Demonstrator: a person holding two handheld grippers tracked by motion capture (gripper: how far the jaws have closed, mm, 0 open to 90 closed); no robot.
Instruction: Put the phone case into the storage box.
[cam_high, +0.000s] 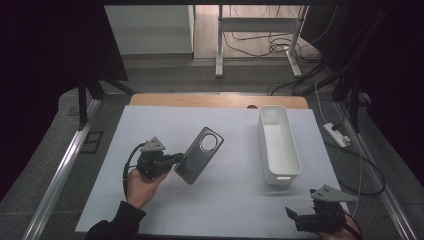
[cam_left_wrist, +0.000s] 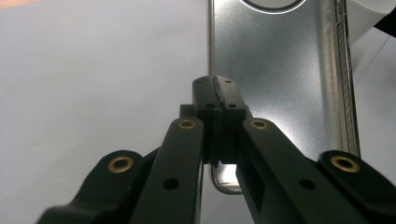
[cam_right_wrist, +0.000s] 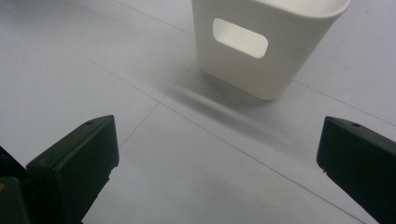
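The grey phone case (cam_high: 199, 155) with its round camera cut-out is held off the white surface (cam_high: 220, 200), tilted, left of the middle; its near edge is pinched in the left claw (cam_high: 176, 159), whose jaws are pressed together on its rim. In the left gripper view the case (cam_left_wrist: 280, 84) stands just past the clamped tips. To its right lies the long white bin (cam_high: 278, 145), well apart. The right claw (cam_high: 296, 216) rests at the surface's near right corner, jaws spread wide and holding nothing, facing the bin's (cam_right_wrist: 266, 51) short end.
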